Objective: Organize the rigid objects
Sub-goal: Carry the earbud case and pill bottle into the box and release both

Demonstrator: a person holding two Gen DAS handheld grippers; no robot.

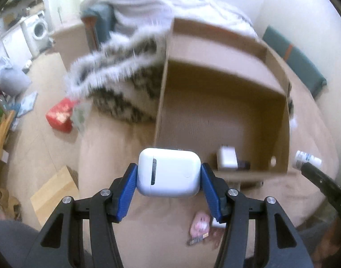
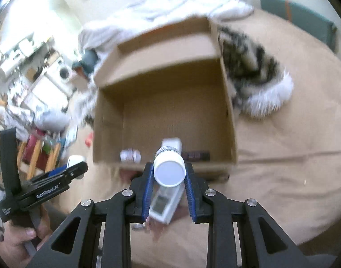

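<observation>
My left gripper [image 1: 169, 173] is shut on a white earbud case [image 1: 169, 172] and holds it just in front of an open cardboard box [image 1: 215, 67] on the bed. My right gripper [image 2: 169, 170] is shut on a white pill bottle [image 2: 169, 169], cap towards the camera, at the box's [image 2: 161, 51] near edge. Inside the box lie a white charger [image 1: 226, 159], a dark small item [image 2: 196, 155] and a small white bottle [image 2: 130, 155]. The right gripper with its bottle [image 1: 308, 158] shows at the right of the left wrist view. The left gripper [image 2: 67, 169] shows at the left of the right wrist view.
The beige bed cover [image 2: 282, 167] carries a white device with a screen [image 2: 163, 203], a pink packet [image 1: 200, 223] and a furry striped blanket [image 1: 116, 76]. A red box [image 1: 59, 115] and clutter lie on the floor at the left.
</observation>
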